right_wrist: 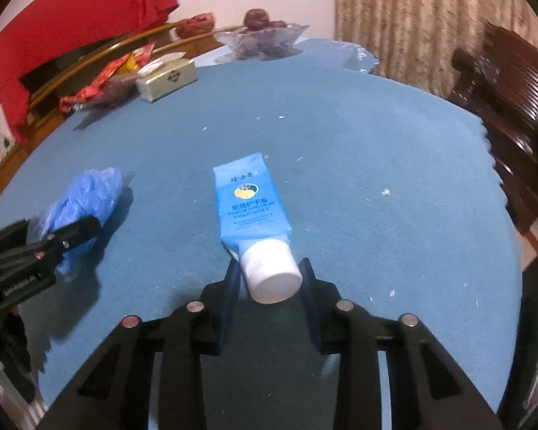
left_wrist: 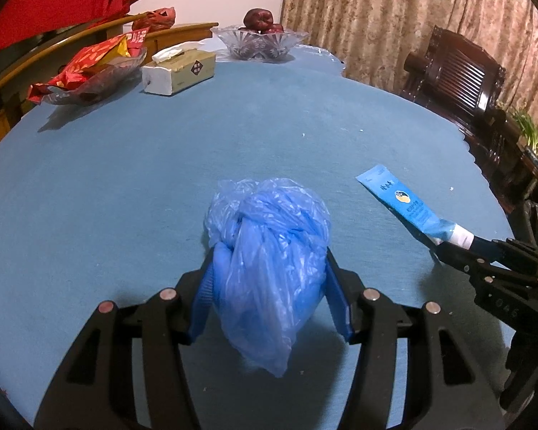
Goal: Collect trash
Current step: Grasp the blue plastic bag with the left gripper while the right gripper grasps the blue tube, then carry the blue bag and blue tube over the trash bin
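My left gripper (left_wrist: pixel 269 261) is shut on a crumpled blue plastic bag (left_wrist: pixel 269 251) and holds it just above the blue tablecloth (left_wrist: pixel 161 165). My right gripper (right_wrist: pixel 270 268) is shut on the white cap of a blue tube (right_wrist: pixel 249 200), whose flat end points away from me. In the left wrist view the tube (left_wrist: pixel 401 204) and right gripper (left_wrist: pixel 459 247) show at the right. In the right wrist view the bag (right_wrist: pixel 82 204) and left gripper (right_wrist: pixel 75 233) show at the left.
At the far side stand a glass dish with red snack packets (left_wrist: pixel 89 68), a tissue box (left_wrist: pixel 179 71) and a glass fruit bowl (left_wrist: pixel 262 43). Small white crumbs (right_wrist: pixel 385 192) dot the cloth. A dark wooden chair (left_wrist: pixel 455 75) stands off the right edge.
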